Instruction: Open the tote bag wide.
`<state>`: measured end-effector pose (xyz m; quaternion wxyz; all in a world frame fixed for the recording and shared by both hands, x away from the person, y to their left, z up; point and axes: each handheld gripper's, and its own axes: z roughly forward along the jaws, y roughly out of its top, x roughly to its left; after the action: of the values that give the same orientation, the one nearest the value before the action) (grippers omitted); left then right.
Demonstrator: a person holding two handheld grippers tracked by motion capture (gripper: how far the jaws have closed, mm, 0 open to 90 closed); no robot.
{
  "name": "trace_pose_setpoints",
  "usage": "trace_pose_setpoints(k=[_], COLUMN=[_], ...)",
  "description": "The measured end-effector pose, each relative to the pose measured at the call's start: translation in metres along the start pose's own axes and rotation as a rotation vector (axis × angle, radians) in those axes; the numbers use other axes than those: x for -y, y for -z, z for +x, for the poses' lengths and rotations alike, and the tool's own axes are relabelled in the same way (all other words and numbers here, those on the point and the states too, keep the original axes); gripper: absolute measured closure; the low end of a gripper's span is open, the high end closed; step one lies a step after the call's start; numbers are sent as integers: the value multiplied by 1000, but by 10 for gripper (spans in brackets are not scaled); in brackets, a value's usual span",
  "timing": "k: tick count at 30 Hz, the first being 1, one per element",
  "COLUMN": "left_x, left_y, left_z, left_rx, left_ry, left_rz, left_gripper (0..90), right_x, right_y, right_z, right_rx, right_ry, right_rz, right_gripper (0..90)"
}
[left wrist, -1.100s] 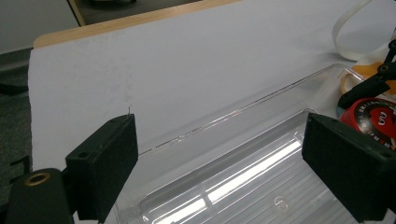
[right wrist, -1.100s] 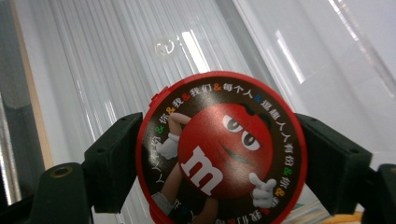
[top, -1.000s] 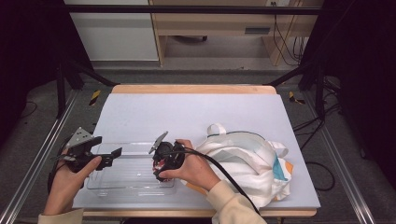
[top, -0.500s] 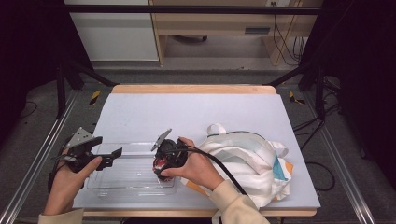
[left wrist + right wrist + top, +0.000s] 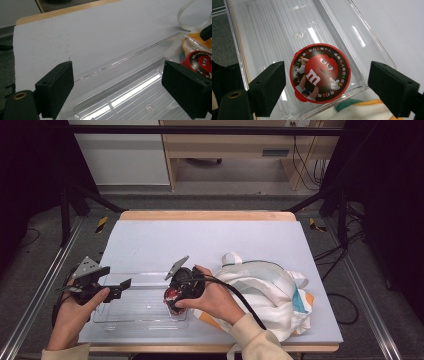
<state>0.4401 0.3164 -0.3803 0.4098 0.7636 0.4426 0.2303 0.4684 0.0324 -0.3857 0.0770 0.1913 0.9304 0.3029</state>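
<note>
Your right tool [image 5: 327, 82] hangs with its jaws spread wide on either side of the red M&M's candy tub [image 5: 320, 73], which already sits below in the near end of the clear plastic tray [image 5: 274, 32]. Your left tool [image 5: 120, 87], also wide open, straddles the tray's far rim, likely steadying it.
</note>
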Motion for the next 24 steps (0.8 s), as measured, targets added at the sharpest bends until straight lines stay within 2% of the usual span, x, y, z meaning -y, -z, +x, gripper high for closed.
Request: trace_pose_setpoints(k=[6,24], left_x=[0,0], left_y=[-1,-2], left_z=[-1,-3], left_rx=[3,1], left_ry=[0,-2], left_rz=[2,2], left_gripper=[108,106], right_x=[1,4], right_y=[5,28], right_z=[-2,-9], right_rx=[8,27], right_ry=[-8,-36], right_rz=[-4,-64], right_gripper=[152,125])
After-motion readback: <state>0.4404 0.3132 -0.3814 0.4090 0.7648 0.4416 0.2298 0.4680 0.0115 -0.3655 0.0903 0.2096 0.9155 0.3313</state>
